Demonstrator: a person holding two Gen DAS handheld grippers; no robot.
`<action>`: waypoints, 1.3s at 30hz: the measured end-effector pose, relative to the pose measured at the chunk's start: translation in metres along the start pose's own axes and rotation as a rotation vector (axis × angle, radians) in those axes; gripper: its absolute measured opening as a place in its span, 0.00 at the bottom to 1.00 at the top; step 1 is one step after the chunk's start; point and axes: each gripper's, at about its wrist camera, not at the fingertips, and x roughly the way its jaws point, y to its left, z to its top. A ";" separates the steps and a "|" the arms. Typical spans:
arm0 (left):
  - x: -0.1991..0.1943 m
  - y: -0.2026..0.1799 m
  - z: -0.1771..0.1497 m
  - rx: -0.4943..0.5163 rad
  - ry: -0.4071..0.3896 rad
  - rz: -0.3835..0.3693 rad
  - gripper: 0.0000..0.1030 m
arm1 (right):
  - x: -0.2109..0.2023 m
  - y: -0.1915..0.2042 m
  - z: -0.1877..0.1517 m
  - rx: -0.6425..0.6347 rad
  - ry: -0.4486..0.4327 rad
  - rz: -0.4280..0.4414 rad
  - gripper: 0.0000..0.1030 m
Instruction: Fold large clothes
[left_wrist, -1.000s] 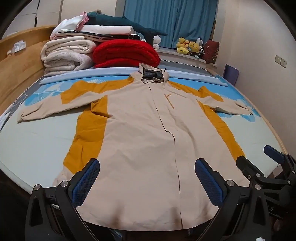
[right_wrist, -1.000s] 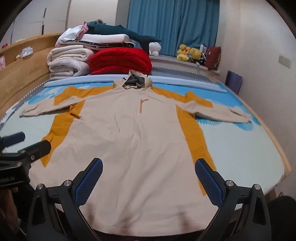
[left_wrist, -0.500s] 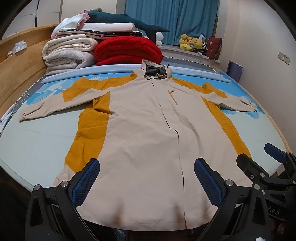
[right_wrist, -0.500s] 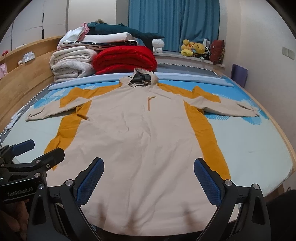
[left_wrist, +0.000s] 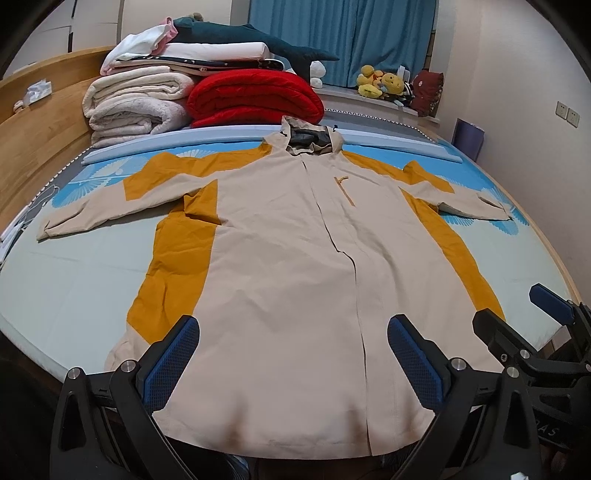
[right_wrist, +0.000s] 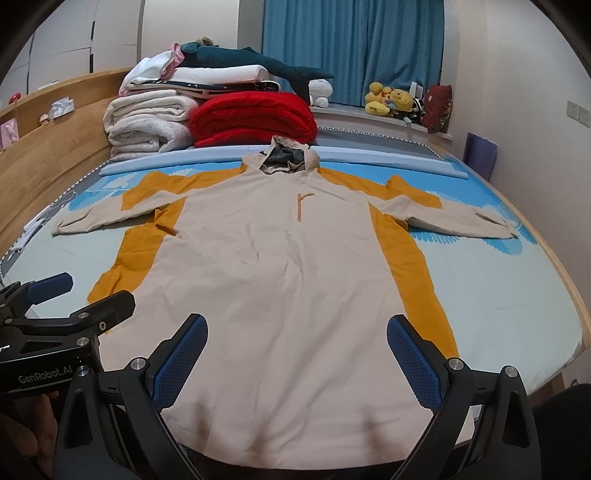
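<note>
A large beige jacket (left_wrist: 288, 258) with mustard-yellow side panels and a hood lies flat, front up, on the bed, with both sleeves spread out; it also shows in the right wrist view (right_wrist: 280, 273). My left gripper (left_wrist: 293, 360) is open and empty, above the hem near the bed's front edge. My right gripper (right_wrist: 295, 358) is open and empty, above the hem a little to the right. Each gripper shows in the other's view: the right one (left_wrist: 524, 325) and the left one (right_wrist: 81, 299).
The bed (left_wrist: 74, 288) has a pale blue and turquoise sheet. Folded white blankets (left_wrist: 136, 107) and a red quilt (left_wrist: 255, 99) are stacked at its head. A wooden board (left_wrist: 37, 147) runs along the left. Plush toys (left_wrist: 380, 85) sit on the sill under blue curtains.
Both grippers have tilted up and moved slightly forward over the hem. The jacket has not moved. Both stay open.
</note>
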 end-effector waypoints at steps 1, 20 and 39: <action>0.000 0.001 0.000 0.001 0.000 0.000 0.97 | 0.001 -0.002 0.004 -0.001 0.002 0.000 0.94; 0.000 -0.003 -0.001 0.002 0.002 0.005 0.97 | -0.003 -0.013 0.014 -0.012 -0.002 -0.016 0.93; 0.000 -0.005 0.002 -0.002 0.003 0.003 0.97 | -0.004 -0.011 0.013 -0.018 0.002 -0.022 0.88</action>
